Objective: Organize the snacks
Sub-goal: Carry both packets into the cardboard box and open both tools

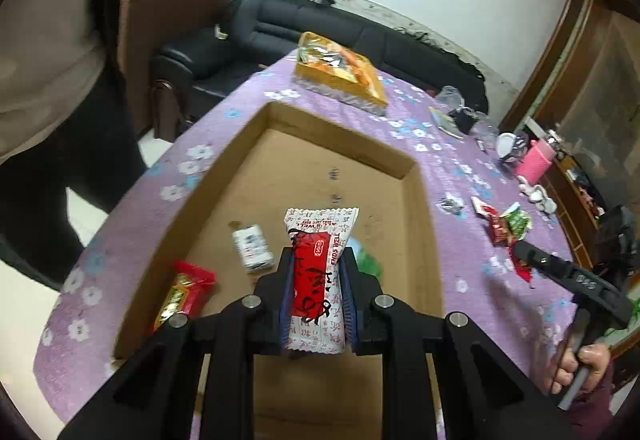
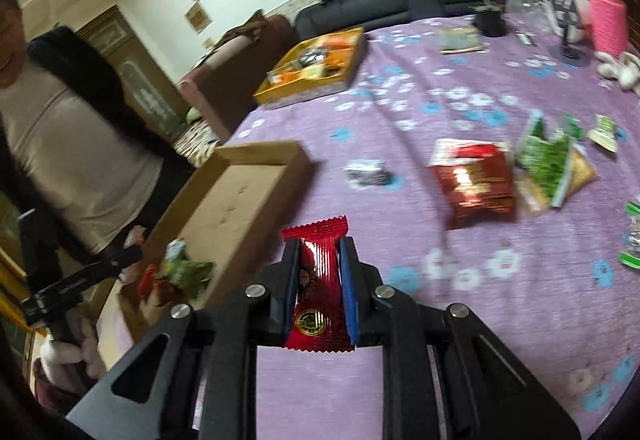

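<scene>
Left gripper (image 1: 316, 272) jaws clamped on white-and-red snack packet (image 1: 316, 280), right gripper (image 2: 319, 280) jaws clamped on red snack packet (image 2: 318, 292)

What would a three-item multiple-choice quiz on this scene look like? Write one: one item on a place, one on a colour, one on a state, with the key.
1. Where does the small white packet lie?
A. inside the cardboard box
B. on the sofa
C. in the pink basket

2. What colour is the tablecloth?
A. green
B. purple with flowers
C. plain white

3. How is the right gripper?
A. open and empty
B. shut on a red snack packet
C. shut on a spoon

Key: 1 A, the packet rests on the box floor; 2 B, purple cloth with white and blue flowers covers the table; 3 B, both pads press the red wrapper's sides.
</scene>
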